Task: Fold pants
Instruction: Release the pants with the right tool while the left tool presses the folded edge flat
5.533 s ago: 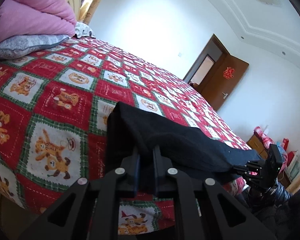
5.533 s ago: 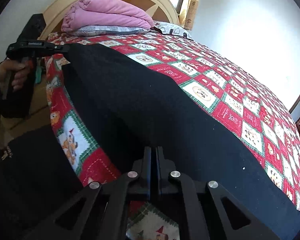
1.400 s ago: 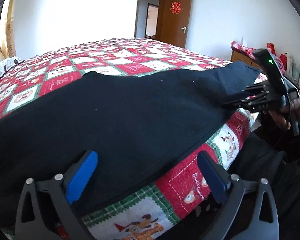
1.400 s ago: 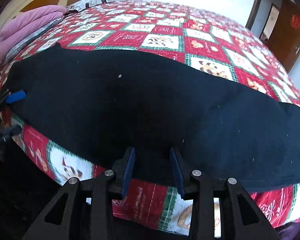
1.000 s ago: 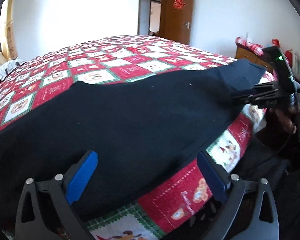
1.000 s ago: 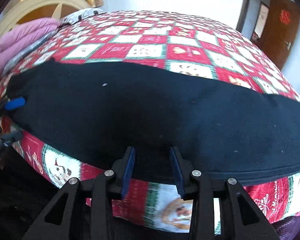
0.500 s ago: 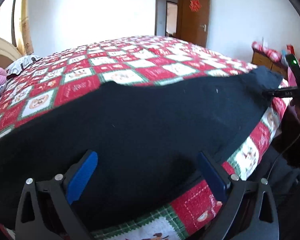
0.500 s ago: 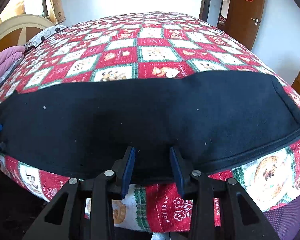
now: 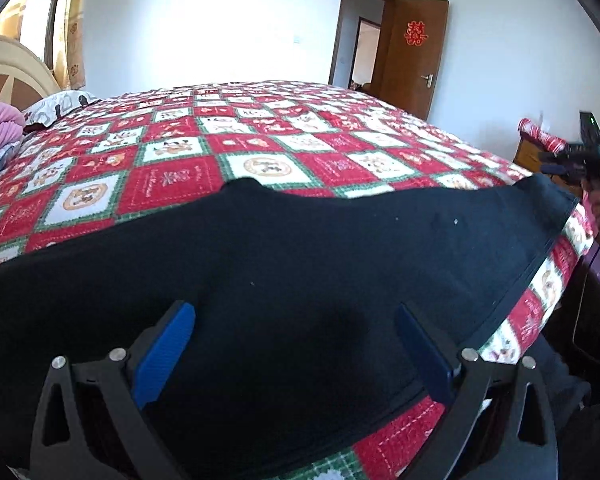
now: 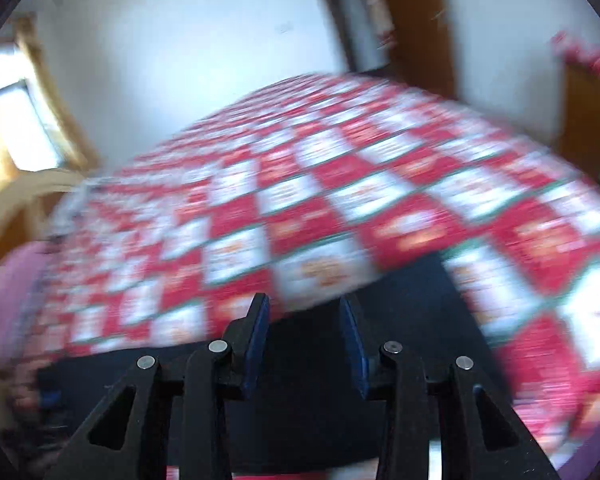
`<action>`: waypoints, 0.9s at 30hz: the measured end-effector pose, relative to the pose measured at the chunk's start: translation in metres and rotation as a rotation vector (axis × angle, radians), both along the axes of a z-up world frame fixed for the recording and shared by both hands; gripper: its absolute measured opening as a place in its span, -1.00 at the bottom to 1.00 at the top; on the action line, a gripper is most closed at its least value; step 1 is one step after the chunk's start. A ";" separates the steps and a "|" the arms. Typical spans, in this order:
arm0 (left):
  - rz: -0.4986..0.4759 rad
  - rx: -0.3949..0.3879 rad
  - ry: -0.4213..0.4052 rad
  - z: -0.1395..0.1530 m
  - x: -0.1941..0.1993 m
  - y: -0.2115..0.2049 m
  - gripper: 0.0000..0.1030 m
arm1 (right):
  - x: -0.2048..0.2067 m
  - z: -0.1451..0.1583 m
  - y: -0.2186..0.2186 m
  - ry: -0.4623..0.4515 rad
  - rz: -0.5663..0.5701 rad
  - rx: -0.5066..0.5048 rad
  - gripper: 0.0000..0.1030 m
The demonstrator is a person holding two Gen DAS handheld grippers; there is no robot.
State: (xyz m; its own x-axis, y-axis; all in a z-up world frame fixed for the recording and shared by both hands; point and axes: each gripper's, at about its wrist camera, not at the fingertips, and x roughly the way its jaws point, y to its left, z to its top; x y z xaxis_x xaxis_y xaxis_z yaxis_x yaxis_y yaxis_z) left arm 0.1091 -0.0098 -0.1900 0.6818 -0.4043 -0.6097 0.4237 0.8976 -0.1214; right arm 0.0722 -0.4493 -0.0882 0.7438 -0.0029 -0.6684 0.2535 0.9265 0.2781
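Bed (image 9: 260, 148) under a checked quilt carries the black pants (image 9: 300, 272) flat along its near edge, halved lengthwise I judge, crosswise folds remaining, my left gripper (image 9: 296, 344) and right gripper (image 10: 304, 336) fingers spread, holding nothing.

One pants (image 9: 300, 272), two tongs (image 9: 296, 344), one bedspread (image 9: 260, 140)

Right wrist view smeared throughout by motion blur: quilt (image 10: 340, 216) pattern unreadable, door (image 10: 412, 20) and window (image 10: 24, 120) only colour patches. Black pants (image 9: 300, 264) run out of the left wrist view at left edge and pass under the gripper frame below. Right gripper (image 9: 568, 162) small at far right edge, jaw state indistinct there.
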 end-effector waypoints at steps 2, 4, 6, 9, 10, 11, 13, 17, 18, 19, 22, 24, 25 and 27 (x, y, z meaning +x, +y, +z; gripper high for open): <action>-0.003 0.022 -0.018 -0.001 -0.003 -0.002 0.98 | 0.018 -0.020 0.012 0.039 0.070 0.070 -0.25; -0.009 0.045 -0.029 -0.002 -0.005 -0.002 0.98 | 0.035 -0.045 0.021 0.117 0.094 0.067 -0.25; -0.011 0.053 -0.034 -0.004 -0.007 0.000 0.98 | 0.041 -0.057 0.013 0.135 0.035 0.060 -0.31; -0.017 0.062 -0.050 -0.007 -0.010 0.001 0.99 | 0.037 -0.067 -0.026 0.108 -0.086 0.137 -0.84; -0.018 0.067 -0.053 -0.007 -0.011 0.001 0.99 | 0.035 -0.068 -0.037 0.103 -0.107 0.176 -0.85; -0.019 0.069 -0.053 -0.006 -0.011 0.001 0.99 | 0.036 -0.067 -0.041 0.091 -0.104 0.198 -0.85; -0.015 0.056 -0.046 -0.002 -0.010 0.004 0.99 | 0.027 -0.054 -0.044 0.057 -0.109 0.170 -0.76; 0.040 0.045 -0.072 0.013 -0.006 0.023 0.99 | -0.009 -0.020 -0.053 -0.071 -0.149 0.144 -0.08; 0.059 0.044 -0.079 0.016 -0.005 0.030 0.99 | -0.018 -0.013 -0.058 -0.094 -0.178 0.132 -0.02; 0.088 0.043 -0.085 0.021 -0.003 0.040 0.99 | -0.033 -0.004 -0.063 -0.131 -0.220 0.125 -0.01; 0.180 0.070 -0.097 0.026 0.003 0.066 0.99 | -0.061 0.006 -0.076 -0.155 -0.277 0.109 0.01; 0.246 0.087 -0.095 0.026 0.004 0.086 0.99 | -0.073 0.004 -0.080 -0.134 -0.313 0.079 0.01; 0.273 0.089 -0.092 0.025 0.004 0.094 0.99 | -0.078 0.000 -0.082 -0.110 -0.329 0.063 0.01; 0.323 0.089 -0.082 0.022 0.007 0.108 0.99 | -0.085 -0.008 -0.087 -0.085 -0.340 0.074 0.01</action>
State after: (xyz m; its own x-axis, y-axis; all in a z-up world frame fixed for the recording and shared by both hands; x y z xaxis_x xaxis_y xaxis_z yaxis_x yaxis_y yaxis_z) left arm 0.1159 0.0985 -0.1682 0.8144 -0.1072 -0.5703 0.1210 0.9926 -0.0139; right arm -0.0126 -0.5366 -0.0966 0.7618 -0.2138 -0.6115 0.5167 0.7699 0.3745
